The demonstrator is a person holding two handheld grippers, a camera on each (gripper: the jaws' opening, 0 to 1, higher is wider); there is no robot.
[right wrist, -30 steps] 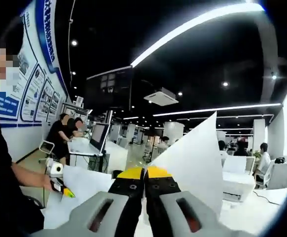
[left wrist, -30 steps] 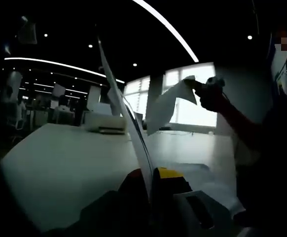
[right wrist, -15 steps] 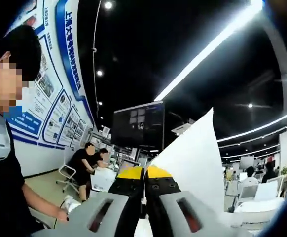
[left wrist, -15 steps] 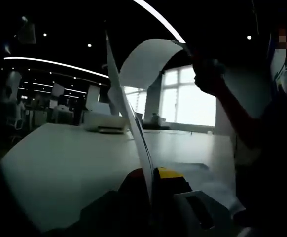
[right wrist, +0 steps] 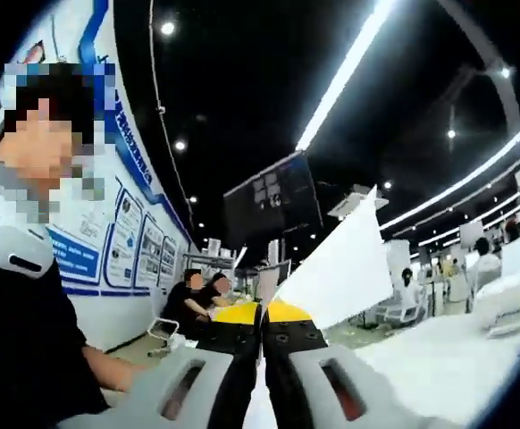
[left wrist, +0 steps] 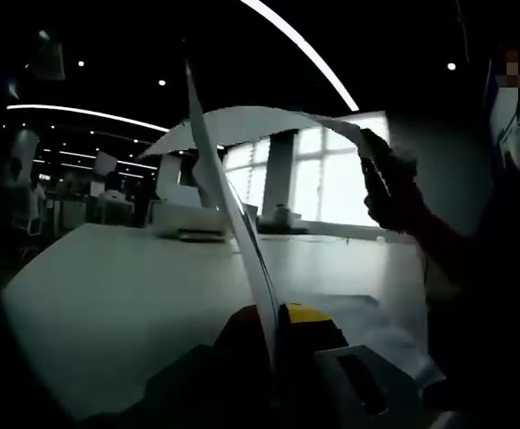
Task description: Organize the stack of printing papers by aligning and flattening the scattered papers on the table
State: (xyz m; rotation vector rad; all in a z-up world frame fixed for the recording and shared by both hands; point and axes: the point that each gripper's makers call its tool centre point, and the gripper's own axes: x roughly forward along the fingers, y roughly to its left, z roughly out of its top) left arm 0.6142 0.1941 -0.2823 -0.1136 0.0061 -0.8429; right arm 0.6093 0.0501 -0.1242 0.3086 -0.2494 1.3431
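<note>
Papers ride above the table (left wrist: 108,295), one sheet (left wrist: 233,214) pinched edge-on in our left gripper (left wrist: 276,313), another sheet (right wrist: 336,268) clamped in the right gripper (right wrist: 262,313) (both raised), so we should lower them squarely together.

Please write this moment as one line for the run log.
left gripper: shut on upright sheet | right gripper: shut on sheet, raised, bowed over table | stack: not aligned yet

Two hand-held grippers (left wrist: 273,313) (right wrist: 261,311), two lifted paper sheets (left wrist: 233,206) (left wrist: 269,121), one table (left wrist: 108,295).
</note>
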